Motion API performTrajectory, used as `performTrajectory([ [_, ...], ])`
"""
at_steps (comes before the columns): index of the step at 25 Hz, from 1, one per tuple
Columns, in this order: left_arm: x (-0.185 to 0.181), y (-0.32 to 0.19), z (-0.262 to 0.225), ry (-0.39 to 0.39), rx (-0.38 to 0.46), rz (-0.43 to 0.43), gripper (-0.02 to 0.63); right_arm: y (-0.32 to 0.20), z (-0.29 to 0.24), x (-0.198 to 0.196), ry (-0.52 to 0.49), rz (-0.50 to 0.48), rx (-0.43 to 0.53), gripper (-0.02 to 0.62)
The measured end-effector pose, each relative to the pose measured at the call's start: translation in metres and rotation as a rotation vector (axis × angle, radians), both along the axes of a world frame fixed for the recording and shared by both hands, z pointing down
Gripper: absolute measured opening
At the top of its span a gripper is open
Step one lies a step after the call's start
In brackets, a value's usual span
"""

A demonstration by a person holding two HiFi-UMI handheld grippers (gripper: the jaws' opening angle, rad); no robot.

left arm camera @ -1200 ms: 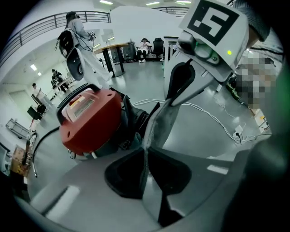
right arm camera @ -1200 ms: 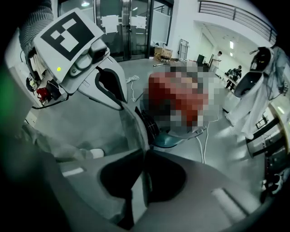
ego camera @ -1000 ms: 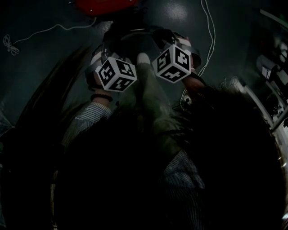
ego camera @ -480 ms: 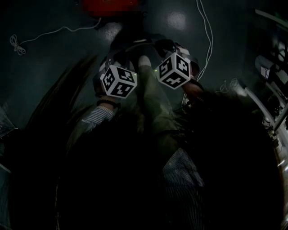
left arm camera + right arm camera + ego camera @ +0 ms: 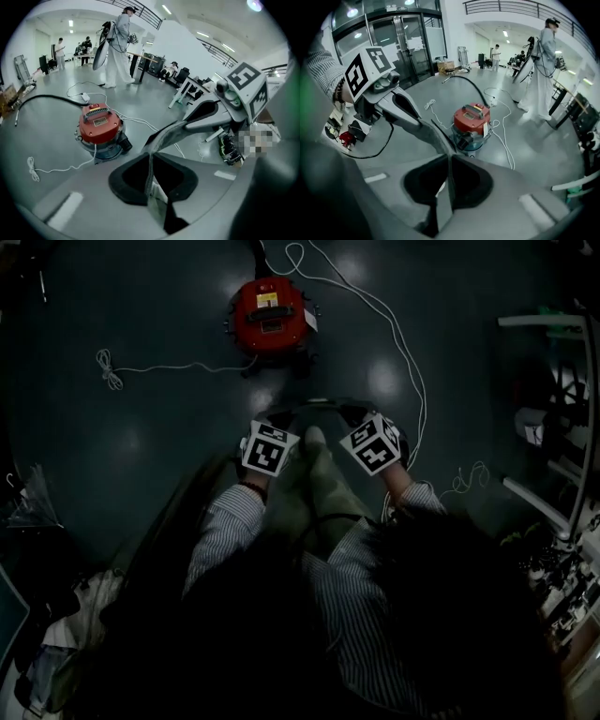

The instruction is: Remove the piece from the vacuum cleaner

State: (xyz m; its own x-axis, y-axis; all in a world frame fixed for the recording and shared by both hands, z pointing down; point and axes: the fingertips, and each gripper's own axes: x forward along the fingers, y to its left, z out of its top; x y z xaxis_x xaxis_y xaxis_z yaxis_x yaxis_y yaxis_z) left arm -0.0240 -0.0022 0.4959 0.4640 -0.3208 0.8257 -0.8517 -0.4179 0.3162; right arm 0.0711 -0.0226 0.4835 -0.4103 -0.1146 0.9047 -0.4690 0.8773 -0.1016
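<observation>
Piece (image 5: 168, 137) looks already off: a thin grey band strung between left gripper (image 5: 150, 176) and right gripper (image 5: 449, 185), both jaw pairs pinched narrow on it, well apart from the red vacuum cleaner (image 5: 270, 315) on the floor (image 5: 141, 437), so probably only set-down left.

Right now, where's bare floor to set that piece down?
For the piece: the floor left of the vacuum cleaner, this side of the coiled white cord, is bare. So is the strip between the right-hand cord and the rack. Crowded: clutter bottom left, rack side.
</observation>
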Motion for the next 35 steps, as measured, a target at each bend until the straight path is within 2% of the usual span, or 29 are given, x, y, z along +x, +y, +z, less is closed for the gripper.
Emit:
performTrajectory([
  [3, -0.004, -0.002, -0.050, 0.000, 0.048, -0.043, 0.034, 0.000, -0.050, -0.007, -0.038, 0.022, 0.054, 0.026],
  [7, -0.011, 0.004, -0.112, 0.090, 0.119, -0.137, 0.034, 0.002, -0.106, -0.013, -0.128, 0.060, 0.076, 0.026],
  [9, -0.016, 0.003, -0.140, 0.116, 0.148, -0.174, 0.034, 0.000, -0.131, -0.018, -0.147, 0.026, 0.105, 0.026],
  [12, -0.027, 0.000, -0.171, 0.106, 0.200, -0.194, 0.034, -0.004, -0.160, -0.029, -0.129, -0.048, 0.190, 0.026],
  [15, -0.029, -0.003, -0.191, 0.097, 0.231, -0.220, 0.034, -0.005, -0.180, -0.034, -0.188, -0.003, 0.204, 0.026],
  [20, -0.027, -0.008, -0.197, 0.063, 0.244, -0.224, 0.034, -0.006, -0.183, -0.033, -0.232, 0.080, 0.182, 0.026],
  [28, -0.023, -0.008, -0.192, 0.138, 0.211, -0.282, 0.034, -0.016, -0.177, -0.031, -0.278, 0.131, 0.171, 0.026],
  [35, -0.021, -0.011, -0.183, 0.073, 0.221, -0.256, 0.032, -0.021, -0.174, -0.029, -0.245, 0.137, 0.159, 0.026],
])
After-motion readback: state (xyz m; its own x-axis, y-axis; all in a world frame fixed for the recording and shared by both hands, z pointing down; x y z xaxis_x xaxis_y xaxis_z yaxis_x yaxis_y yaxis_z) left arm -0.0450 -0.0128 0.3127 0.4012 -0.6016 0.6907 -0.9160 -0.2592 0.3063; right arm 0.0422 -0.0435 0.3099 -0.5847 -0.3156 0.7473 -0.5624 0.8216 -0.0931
